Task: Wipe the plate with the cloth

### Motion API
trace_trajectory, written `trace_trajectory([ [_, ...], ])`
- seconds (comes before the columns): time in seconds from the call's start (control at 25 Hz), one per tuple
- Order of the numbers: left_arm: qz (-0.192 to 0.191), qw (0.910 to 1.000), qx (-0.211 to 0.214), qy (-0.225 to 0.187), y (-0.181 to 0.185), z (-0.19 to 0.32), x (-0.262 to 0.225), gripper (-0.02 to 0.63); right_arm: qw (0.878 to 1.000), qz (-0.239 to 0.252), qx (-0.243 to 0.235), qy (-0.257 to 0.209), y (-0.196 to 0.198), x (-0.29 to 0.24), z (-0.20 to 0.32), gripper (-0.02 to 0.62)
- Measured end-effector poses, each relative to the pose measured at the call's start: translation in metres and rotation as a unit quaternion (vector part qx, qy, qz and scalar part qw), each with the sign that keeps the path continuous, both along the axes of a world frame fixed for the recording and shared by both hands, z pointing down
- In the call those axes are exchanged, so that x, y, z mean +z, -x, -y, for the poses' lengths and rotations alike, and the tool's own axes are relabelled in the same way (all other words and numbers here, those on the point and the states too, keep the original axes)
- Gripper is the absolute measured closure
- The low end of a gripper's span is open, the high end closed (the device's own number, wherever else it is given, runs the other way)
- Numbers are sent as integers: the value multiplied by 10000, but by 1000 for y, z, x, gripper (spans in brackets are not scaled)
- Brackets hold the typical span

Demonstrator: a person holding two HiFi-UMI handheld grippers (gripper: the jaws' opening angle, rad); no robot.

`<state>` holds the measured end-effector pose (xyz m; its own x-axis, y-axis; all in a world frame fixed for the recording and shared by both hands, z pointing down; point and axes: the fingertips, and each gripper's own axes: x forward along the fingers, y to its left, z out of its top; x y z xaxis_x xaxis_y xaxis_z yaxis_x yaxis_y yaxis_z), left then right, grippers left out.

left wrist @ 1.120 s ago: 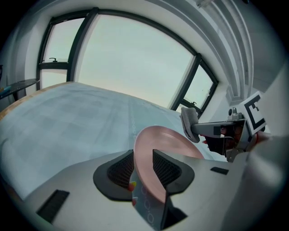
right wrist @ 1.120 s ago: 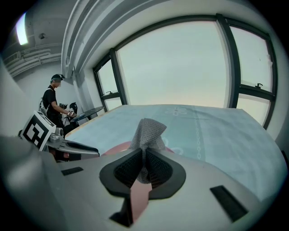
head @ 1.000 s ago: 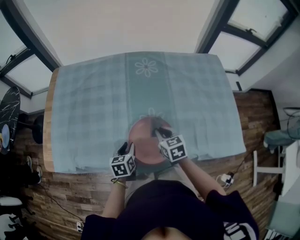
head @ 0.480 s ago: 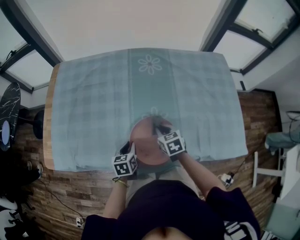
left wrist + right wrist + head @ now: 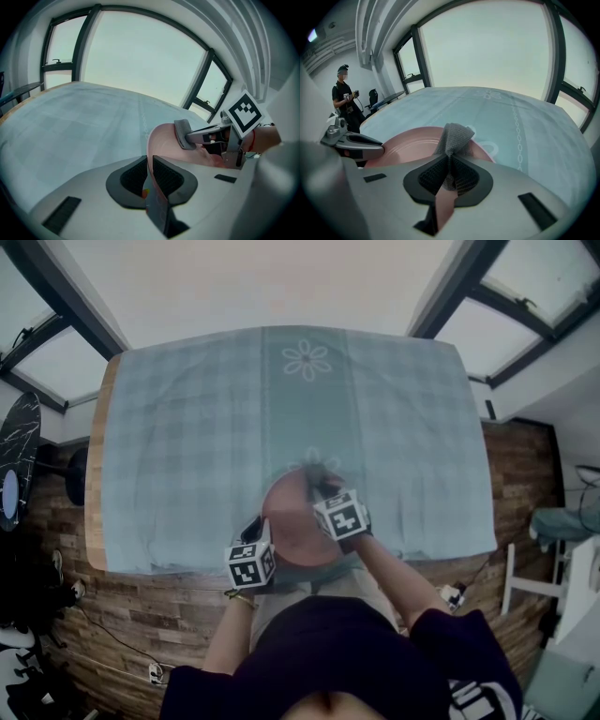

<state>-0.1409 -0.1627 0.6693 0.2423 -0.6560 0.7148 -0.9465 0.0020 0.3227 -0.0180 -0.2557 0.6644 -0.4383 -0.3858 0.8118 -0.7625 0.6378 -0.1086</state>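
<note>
A desk (image 5: 95,486) under a pale checked tablecloth (image 5: 187,427) with flower motifs stands on a wood floor (image 5: 141,615), with large windows (image 5: 56,381) around. A pink plate (image 5: 292,521) lies near the desk's near edge. The left gripper (image 5: 149,161) has just been closing its jaws and now pinches the plate's rim. The right gripper (image 5: 449,164) pinches a grey cloth (image 5: 452,136) over the plate. From the head view the marker cubes cover the plate's near part, and the cloth is hard to make out. A person (image 5: 344,98) stands far off.
</note>
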Motion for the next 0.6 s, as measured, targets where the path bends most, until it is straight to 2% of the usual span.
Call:
trace_trajectory([
  [0.6,21,10000,-18,9,0,0,1,555,9998,-111,-138,127,10,15,-4,563],
])
